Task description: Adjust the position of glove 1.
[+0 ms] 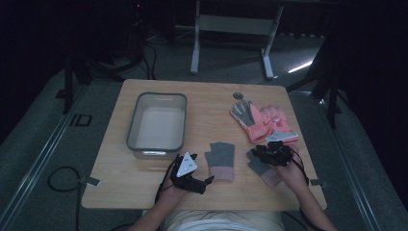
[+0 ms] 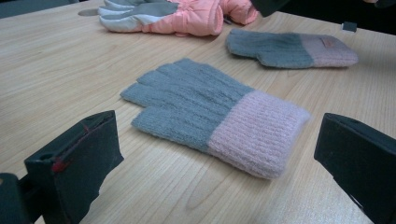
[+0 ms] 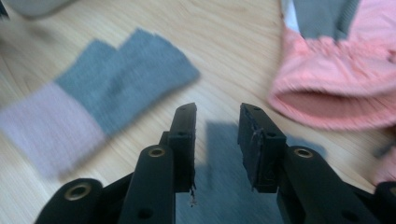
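Two grey knit gloves with pink cuffs lie on the wooden table. One [image 1: 221,160] [image 2: 210,116] is at the middle front, and the other [image 1: 262,169] [image 2: 289,49] is to its right. A pair of pink ski gloves [image 1: 262,122] [image 2: 182,16] [image 3: 336,84] lies behind them. My left gripper [image 1: 208,181] [image 2: 217,140] rests low on the table with its jaws wide open, just short of the middle glove's cuff. My right gripper [image 1: 270,151] [image 3: 217,121] hovers over the right knit glove's fingers. Its jaws are apart with bare wood between them, and one knit glove [image 3: 121,79] lies to their left.
A grey plastic bin [image 1: 157,124] stands empty at the back left of the table [image 1: 207,101]. A round hole [image 1: 237,95] sits in the tabletop behind the ski gloves. Cables run over the floor on the left.
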### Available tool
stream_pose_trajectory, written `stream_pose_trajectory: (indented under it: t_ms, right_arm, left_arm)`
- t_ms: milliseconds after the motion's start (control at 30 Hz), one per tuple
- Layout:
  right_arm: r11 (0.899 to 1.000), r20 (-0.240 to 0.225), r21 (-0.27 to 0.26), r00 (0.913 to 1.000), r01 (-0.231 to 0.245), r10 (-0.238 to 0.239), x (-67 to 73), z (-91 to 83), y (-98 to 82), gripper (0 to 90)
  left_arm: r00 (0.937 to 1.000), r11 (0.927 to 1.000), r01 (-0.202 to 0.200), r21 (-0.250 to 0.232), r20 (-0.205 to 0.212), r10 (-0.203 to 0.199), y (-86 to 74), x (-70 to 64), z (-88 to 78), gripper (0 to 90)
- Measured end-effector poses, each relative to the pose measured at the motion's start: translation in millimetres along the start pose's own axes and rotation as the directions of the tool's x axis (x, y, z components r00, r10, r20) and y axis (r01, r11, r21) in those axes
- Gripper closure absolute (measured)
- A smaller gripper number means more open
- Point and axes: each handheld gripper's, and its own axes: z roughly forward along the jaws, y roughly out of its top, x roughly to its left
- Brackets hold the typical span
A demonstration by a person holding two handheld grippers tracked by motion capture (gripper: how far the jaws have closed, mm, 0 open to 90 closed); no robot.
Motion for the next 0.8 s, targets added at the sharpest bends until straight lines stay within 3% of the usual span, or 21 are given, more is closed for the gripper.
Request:
stream_pose_trajectory:
  t_ms: [300, 500, 667, 800]
  right_arm:
    - [0.997, -0.025, 0.034, 0.997, 0.074, -0.074, -20.3, -15.9, -25.5, 65.3]
    - [0.991, -0.051, 0.084, 0.9935, 0.106, -0.102, -25.3, -5.0, -37.7, 64.2]
    - [0.994, -0.057, 0.084, 0.996, 0.074, -0.069, -33.5, 8.4, -47.7, 62.8]
    - [0.998, -0.049, 0.039, 0.9975, 0.053, -0.051, -33.3, 11.5, -55.2, 65.7]
  left_arm:
    - [1.0, 1.0, 0.002, 0.001, -0.003, -0.002, 0.1, 0.0, 0.1, 0.0]
    - [1.0, 1.0, 0.001, 0.002, -0.004, -0.001, 0.1, -0.1, 0.2, 0.0]
    - [1.0, 1.0, 0.002, 0.006, -0.001, -0.002, 0.2, 0.2, 0.4, 0.0]
    - [1.0, 1.0, -0.001, 0.006, 0.0, 0.001, 0.2, -0.4, 0.6, 0.0]
